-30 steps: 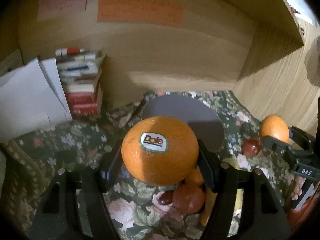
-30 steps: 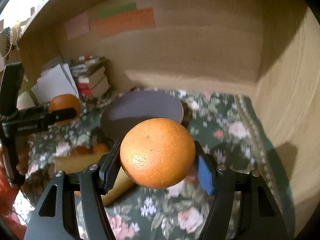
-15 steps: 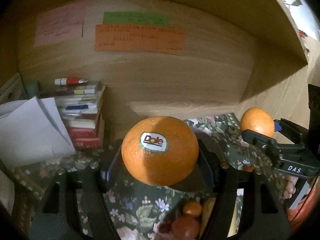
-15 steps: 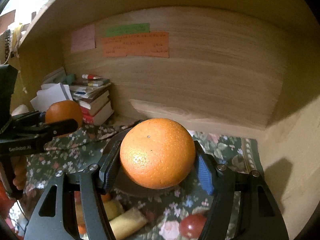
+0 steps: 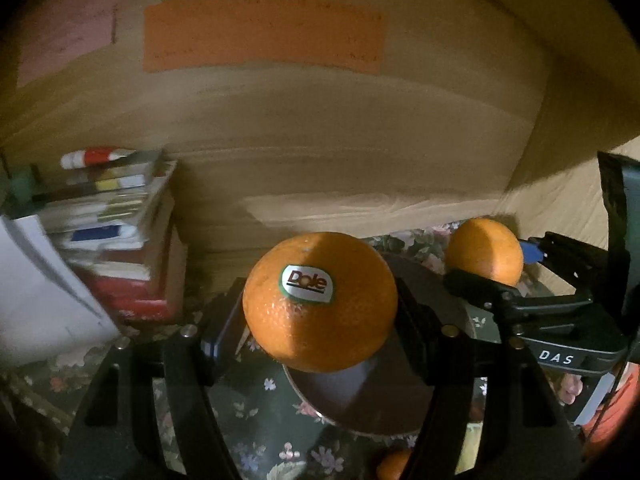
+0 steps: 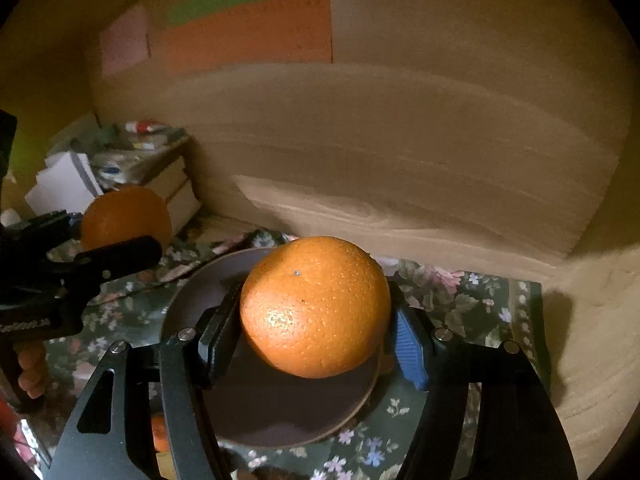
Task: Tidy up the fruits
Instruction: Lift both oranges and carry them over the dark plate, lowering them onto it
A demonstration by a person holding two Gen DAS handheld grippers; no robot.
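L gripper [image 5: 320,320] clamped on stickered orange [image 5: 320,300], held up over dark plate [image 5: 360,400]. R gripper [image 6: 316,332] clamped on plain orange [image 6: 316,306], also above plate, pads tight on both sides. Each gripper seen from the other's cam, both fruits off the surface. Plate on floral cloth [image 6: 460,296]. Book stack [image 5: 120,240] at far left against wood wall. Coloured paper notes [image 5: 260,32] stuck on wall. Small orange fruit [image 5: 394,468] on cloth near bottom edge.

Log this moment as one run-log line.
left gripper: shut on stickered orange | right gripper: shut on plain orange | both above dark plate | plate holds no fruit
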